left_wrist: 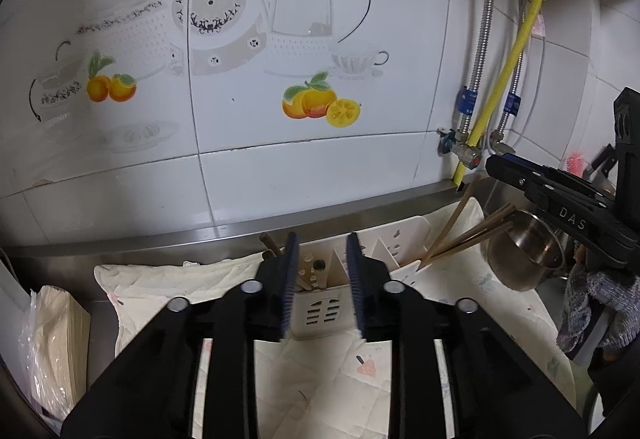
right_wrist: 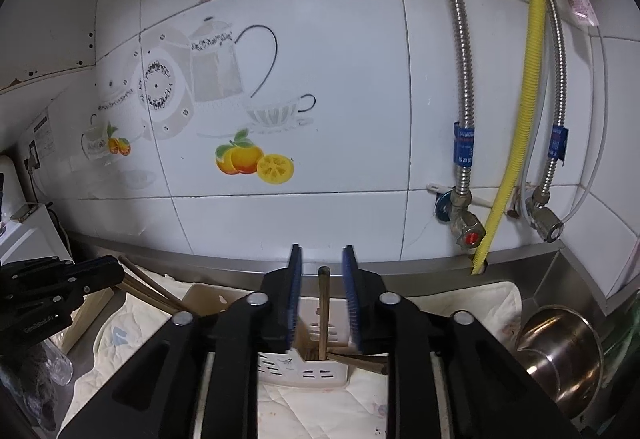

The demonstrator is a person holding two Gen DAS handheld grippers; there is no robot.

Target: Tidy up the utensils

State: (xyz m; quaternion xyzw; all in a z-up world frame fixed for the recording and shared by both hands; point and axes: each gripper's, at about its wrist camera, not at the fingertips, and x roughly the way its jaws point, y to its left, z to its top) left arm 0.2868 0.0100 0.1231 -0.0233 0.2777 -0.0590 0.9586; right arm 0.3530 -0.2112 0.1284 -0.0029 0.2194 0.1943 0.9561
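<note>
A white slotted utensil holder (left_wrist: 320,313) stands on a pale quilted cloth (left_wrist: 160,283) against the tiled wall. My left gripper (left_wrist: 322,243) hangs just above its left compartment, jaws apart, with nothing between the pads; short chopsticks (left_wrist: 312,271) stand in the compartment behind them. Long brown chopsticks (left_wrist: 468,235) lean out of the right compartment. In the right wrist view my right gripper (right_wrist: 322,253) is over the holder (right_wrist: 316,373), open. One brown chopstick (right_wrist: 323,311) stands upright in the gap and touches neither pad.
A steel pot (left_wrist: 524,251) lies tipped at the right beside the cloth. A yellow hose (left_wrist: 516,51) and metal pipes with valves run down the wall. A bagged stack of paper (left_wrist: 56,339) sits at the left. A grey rag (left_wrist: 592,303) hangs at the right.
</note>
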